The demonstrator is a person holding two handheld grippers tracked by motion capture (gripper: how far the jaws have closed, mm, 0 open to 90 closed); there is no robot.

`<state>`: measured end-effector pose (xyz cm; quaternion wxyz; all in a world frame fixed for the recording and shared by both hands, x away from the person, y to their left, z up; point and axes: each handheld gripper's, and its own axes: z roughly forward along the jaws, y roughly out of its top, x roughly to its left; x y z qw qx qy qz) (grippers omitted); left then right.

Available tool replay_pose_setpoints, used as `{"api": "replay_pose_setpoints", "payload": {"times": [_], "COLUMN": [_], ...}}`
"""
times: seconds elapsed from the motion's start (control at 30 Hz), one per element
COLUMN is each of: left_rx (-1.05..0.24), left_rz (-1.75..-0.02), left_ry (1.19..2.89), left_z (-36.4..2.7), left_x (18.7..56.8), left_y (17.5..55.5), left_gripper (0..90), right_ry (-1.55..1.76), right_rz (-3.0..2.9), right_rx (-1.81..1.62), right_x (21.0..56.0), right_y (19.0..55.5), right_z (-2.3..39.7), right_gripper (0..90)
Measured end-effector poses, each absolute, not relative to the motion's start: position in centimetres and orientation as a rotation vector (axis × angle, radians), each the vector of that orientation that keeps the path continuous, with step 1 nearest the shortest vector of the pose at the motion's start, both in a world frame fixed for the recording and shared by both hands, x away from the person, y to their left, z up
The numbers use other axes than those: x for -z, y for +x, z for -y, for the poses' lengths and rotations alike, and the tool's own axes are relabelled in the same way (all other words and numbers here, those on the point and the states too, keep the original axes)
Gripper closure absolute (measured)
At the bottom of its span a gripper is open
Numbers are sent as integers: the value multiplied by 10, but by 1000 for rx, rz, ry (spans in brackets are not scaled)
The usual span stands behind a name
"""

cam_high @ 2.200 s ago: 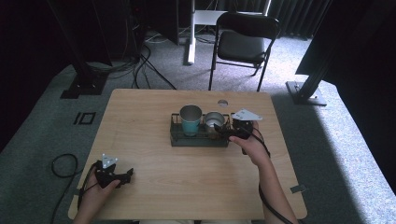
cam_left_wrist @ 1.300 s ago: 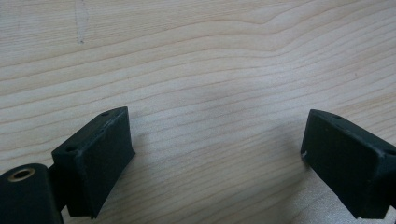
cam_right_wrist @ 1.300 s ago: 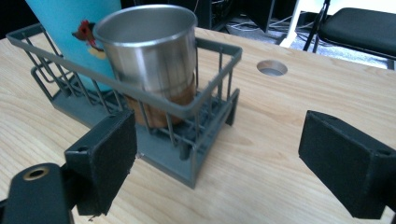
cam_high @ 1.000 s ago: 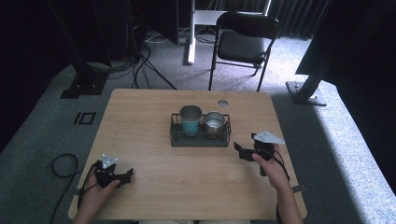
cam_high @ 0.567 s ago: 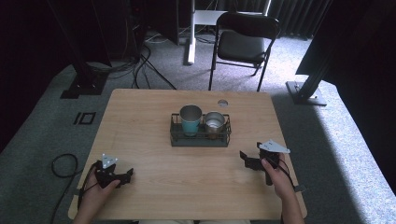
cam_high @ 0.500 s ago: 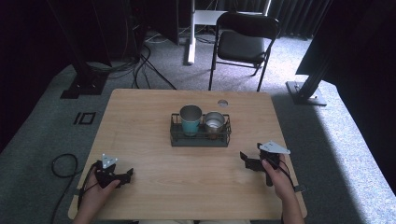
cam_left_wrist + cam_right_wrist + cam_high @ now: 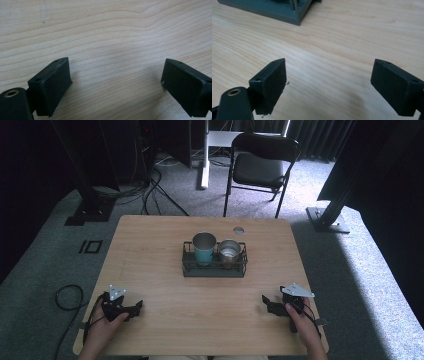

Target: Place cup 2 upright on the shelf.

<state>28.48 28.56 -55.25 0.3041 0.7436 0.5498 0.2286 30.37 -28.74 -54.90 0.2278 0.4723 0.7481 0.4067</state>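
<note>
A dark wire rack (image 7: 214,268) stands mid-table and holds a teal metal cup (image 7: 204,248) on its left and a smaller steel cup (image 7: 230,251) on its right. My left gripper (image 7: 136,306) rests at the front left corner of the table, jaws wide apart over bare wood (image 7: 115,75). At the front right my right gripper (image 7: 266,300) lies low on the table, open and empty (image 7: 327,82). A corner of the rack (image 7: 287,11) shows at the top left of the right gripper view.
The wooden table (image 7: 150,250) has a round cable hole (image 7: 238,230) behind the rack. A black folding chair (image 7: 260,165) stands beyond the far edge. Cables and stand bases lie on the grey carpet around.
My right gripper has drawn back from the rack's right end to the front right of the table and settled there. The left gripper has stayed put.
</note>
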Motion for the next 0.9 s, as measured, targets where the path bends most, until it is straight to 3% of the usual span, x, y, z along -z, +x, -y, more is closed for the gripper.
{"api": "replay_pose_setpoints", "payload": {"times": [0.9], "left_rx": [-606], "left_rz": [-1457], "left_ry": [1970], "left_z": [-286], "left_x": [553], "left_y": [285], "left_gripper": [96], "right_ry": [1476], "right_rz": [-1979], "right_rx": [-916], "right_x": [554], "right_y": [280], "right_z": [306], "right_gripper": [117]}}
